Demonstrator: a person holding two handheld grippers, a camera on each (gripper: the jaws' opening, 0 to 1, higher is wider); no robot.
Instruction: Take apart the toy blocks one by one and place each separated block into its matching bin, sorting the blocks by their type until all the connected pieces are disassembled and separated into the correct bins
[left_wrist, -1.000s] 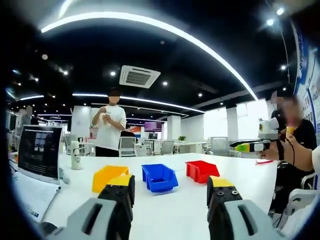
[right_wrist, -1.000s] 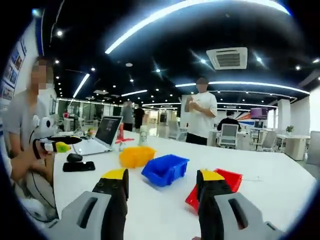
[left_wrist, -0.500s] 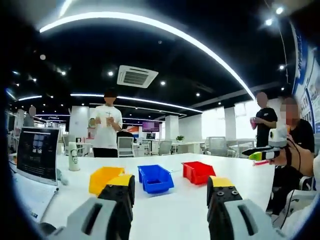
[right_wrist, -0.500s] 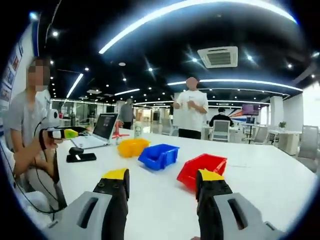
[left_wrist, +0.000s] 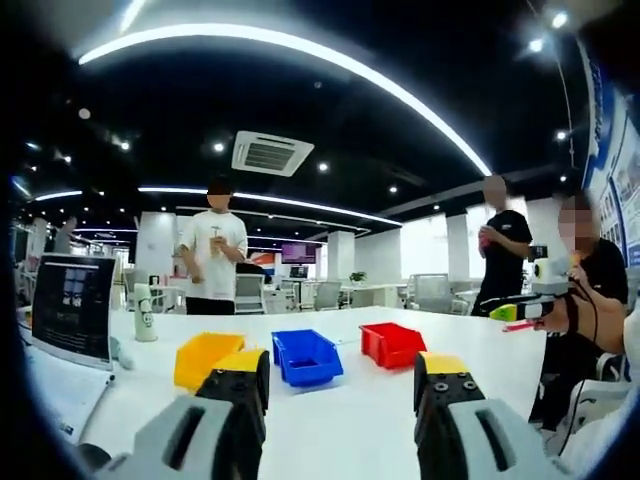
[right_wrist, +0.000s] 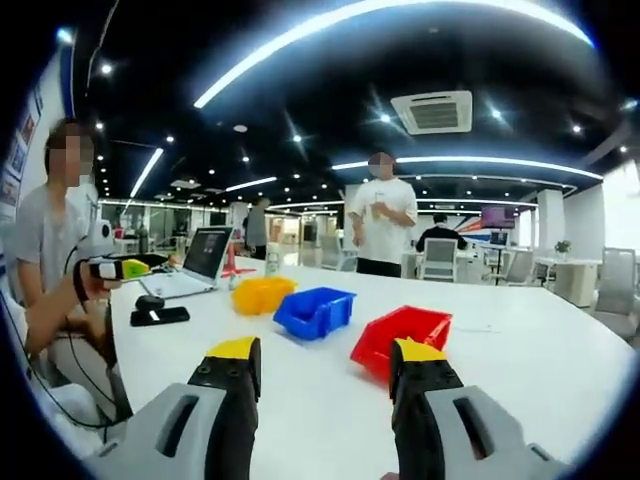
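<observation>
Two claws: we see the left claw (left_wrist: 340, 385) and the right claw (right_wrist: 323, 375) each raised low over the white tabletop (left_wrist: 370, 400), jaws spread wide, nothing between them.
Bins: three in a row beyond the jaws; in the left gripper view the yellow bin (left_wrist: 203, 357) is leftmost, the blue bin (left_wrist: 306, 357) in the middle, the red bin (left_wrist: 392, 343) to the right.
Same bins, right gripper view: red bin (right_wrist: 400, 336) nearest, just past the right jaw tip; blue bin (right_wrist: 316, 311) behind it; yellow bin (right_wrist: 262, 294) farthest.
Contents: what we see of the blue and red interiors looks bare; we cannot tell for the yellow one.
Toy blocks: we cannot make out any on the tabletop.
Side of tabletop: a dark phone-like slab (right_wrist: 160, 316) and a laptop (right_wrist: 200, 264) lie near the left edge in the right gripper view.
Far: a person in a white shirt (right_wrist: 384, 226) stands beyond the tabletop.
</observation>
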